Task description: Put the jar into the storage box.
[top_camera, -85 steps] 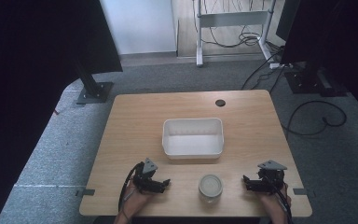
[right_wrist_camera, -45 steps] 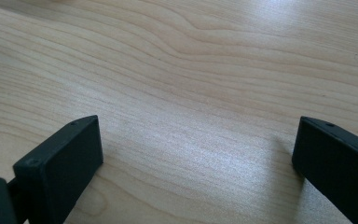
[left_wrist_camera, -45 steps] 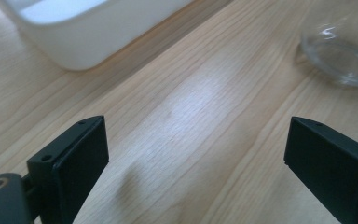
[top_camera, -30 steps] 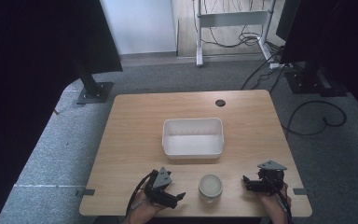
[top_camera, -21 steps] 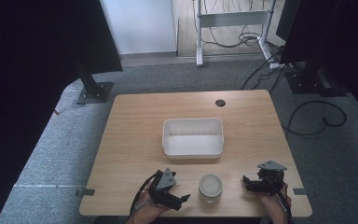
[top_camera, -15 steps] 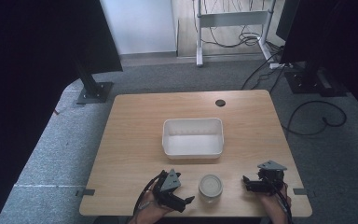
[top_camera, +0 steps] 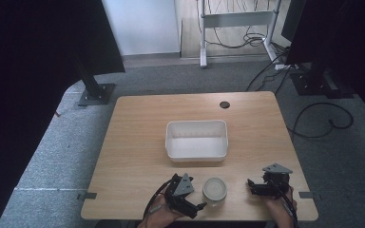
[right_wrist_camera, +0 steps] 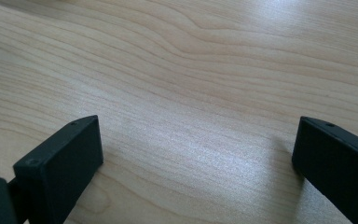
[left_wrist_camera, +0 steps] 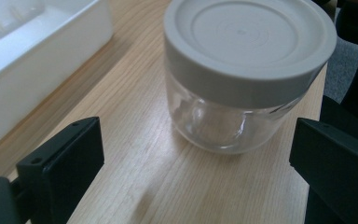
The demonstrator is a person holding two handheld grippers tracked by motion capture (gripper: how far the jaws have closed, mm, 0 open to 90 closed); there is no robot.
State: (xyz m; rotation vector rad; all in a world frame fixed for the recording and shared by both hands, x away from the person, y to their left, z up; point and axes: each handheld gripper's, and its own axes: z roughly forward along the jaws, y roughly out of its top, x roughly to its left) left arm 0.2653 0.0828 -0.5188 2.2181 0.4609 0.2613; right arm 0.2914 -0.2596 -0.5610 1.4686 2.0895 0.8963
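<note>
Two grippers, both spread wide. My left gripper (top_camera: 196,205) has the jar (top_camera: 215,189) just ahead of its jaws, not touching, tray (top_camera: 197,153) beyond. My right gripper (top_camera: 253,186) sits over bare table (top_camera: 138,142), jar off its left.

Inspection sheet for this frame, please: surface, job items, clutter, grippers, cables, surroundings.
Surface: wooden table, a round hole near its far edge.
Job's things: clear jar with grey lid, upright, closed, near the front edge; white tray behind it.
Clutter: nothing seen.
Grippers: left gripper open, jaws wide, jar just ahead; right gripper open over bare wood.
Cables: black cables on the floor at right.
Surroundings: grey carpet, dark stands.
</note>
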